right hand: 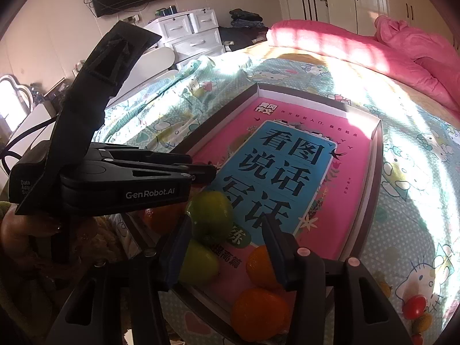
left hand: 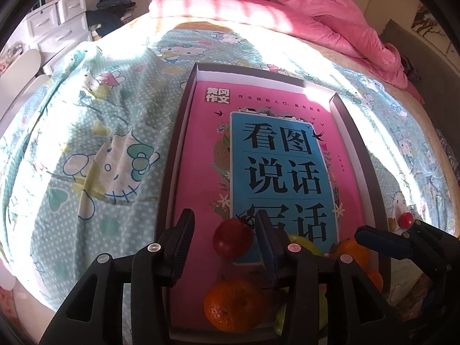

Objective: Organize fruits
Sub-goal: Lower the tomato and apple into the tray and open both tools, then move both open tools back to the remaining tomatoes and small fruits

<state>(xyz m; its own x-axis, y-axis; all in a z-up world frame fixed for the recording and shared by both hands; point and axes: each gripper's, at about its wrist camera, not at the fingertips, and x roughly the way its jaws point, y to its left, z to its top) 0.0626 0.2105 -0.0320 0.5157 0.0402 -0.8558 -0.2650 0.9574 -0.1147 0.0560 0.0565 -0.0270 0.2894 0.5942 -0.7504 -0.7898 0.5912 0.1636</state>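
Observation:
A shallow dark box (left hand: 356, 143) lies on the bed with a pink book (left hand: 201, 143) in its bottom. Fruit sits at its near end. My left gripper (left hand: 224, 218) is open around a red fruit (left hand: 233, 240), which rests on the book with a gap on its left side. An orange (left hand: 234, 304) lies nearer the camera. My right gripper (right hand: 225, 222) hangs open over two green fruits (right hand: 211, 217) (right hand: 198, 263) and an orange (right hand: 258, 264); its pads press on nothing. Another orange (right hand: 258, 316) lies at the box's near rim (right hand: 376, 172). The left gripper (right hand: 205, 172) shows at the left.
A small red tomato (right hand: 414, 306) and a yellowish fruit (right hand: 421, 322) lie on the cartoon-print bedsheet (right hand: 402, 201) right of the box. A pink quilt (left hand: 330, 23) is heaped at the bed's far end. White drawers (right hand: 192, 37) stand beyond the bed.

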